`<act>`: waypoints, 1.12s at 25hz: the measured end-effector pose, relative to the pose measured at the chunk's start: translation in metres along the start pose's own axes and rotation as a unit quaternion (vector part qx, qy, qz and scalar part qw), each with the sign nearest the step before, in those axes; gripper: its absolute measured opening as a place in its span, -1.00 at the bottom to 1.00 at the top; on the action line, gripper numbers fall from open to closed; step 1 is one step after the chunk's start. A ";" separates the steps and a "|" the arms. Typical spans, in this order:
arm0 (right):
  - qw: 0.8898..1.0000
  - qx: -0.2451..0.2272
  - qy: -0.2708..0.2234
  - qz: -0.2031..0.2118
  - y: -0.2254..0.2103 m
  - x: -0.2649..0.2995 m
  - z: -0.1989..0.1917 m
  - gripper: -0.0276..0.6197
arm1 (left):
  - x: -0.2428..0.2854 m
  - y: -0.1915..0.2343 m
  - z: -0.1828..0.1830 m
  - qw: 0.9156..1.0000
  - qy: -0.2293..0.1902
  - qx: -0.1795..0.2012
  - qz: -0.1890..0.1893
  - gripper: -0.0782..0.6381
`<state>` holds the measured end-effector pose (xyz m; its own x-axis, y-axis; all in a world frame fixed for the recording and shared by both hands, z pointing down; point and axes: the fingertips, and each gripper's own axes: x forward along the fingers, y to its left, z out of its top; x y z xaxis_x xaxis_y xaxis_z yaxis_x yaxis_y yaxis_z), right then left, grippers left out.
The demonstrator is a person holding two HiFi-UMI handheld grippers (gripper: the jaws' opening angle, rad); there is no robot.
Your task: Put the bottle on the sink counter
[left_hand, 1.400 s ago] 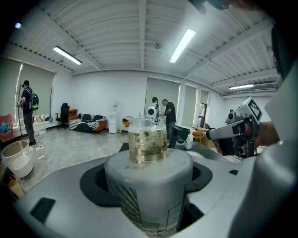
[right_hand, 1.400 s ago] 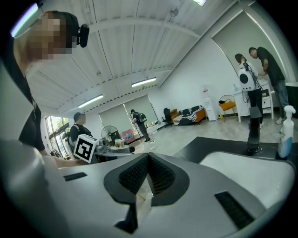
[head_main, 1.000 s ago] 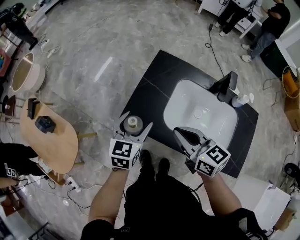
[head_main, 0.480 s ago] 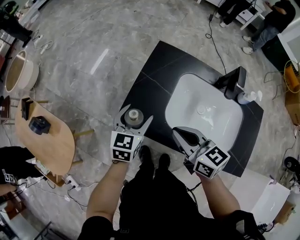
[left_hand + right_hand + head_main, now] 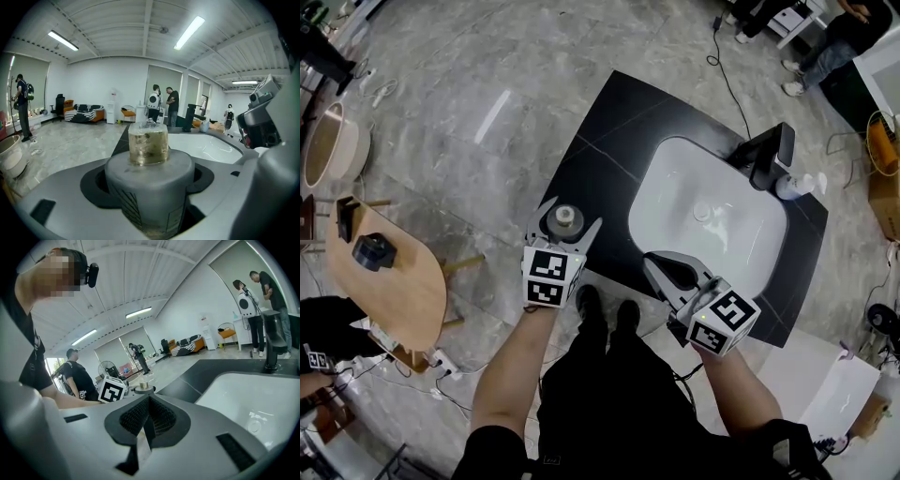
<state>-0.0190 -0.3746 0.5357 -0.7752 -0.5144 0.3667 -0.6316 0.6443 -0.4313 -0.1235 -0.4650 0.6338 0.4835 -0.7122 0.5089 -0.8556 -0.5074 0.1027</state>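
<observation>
The jaws of the left gripper [image 5: 568, 223] clamp the upright grey bottle [image 5: 149, 187] at the near left corner of the black sink counter [image 5: 598, 173]. The right gripper [image 5: 666, 272] has its jaws pressed together, empty, by the one white basin [image 5: 712, 239]. One black faucet [image 5: 772, 155] and one pump dispenser [image 5: 797, 186] stand behind the basin.

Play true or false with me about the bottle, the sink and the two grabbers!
1. The left gripper holds the bottle in its jaws. True.
2. The right gripper holds a cup. False: its jaws are shut with nothing between them.
3. The sink basin is white. True.
4. The bottle stands inside the basin. False: it is in the left gripper, over the black counter beside the basin.
</observation>
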 end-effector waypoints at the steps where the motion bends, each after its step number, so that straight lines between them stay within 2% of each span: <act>1: 1.000 0.000 0.001 0.000 0.001 0.000 -0.001 -0.87 | 0.001 0.001 -0.001 1.000 0.002 0.002 0.000 0.18; 9: 1.000 0.002 0.004 -0.002 0.006 -0.005 -0.006 -0.87 | 0.009 0.004 -0.011 0.999 0.021 0.024 -0.001 0.18; 18: 1.000 0.002 0.006 -0.009 0.012 -0.010 -0.011 -0.87 | 0.016 0.006 -0.014 0.999 0.028 0.025 -0.003 0.17; 28: 1.000 -0.010 0.012 -0.023 0.028 -0.014 -0.002 -0.87 | 0.002 0.002 -0.017 0.998 0.035 0.043 -0.014 0.17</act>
<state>-0.0257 -0.3488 0.5202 -0.7442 -0.5304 0.4059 -0.6663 0.6315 -0.3966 -0.1275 -0.4585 0.6496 0.4901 -0.6636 0.5652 -0.8216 -0.5682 0.0453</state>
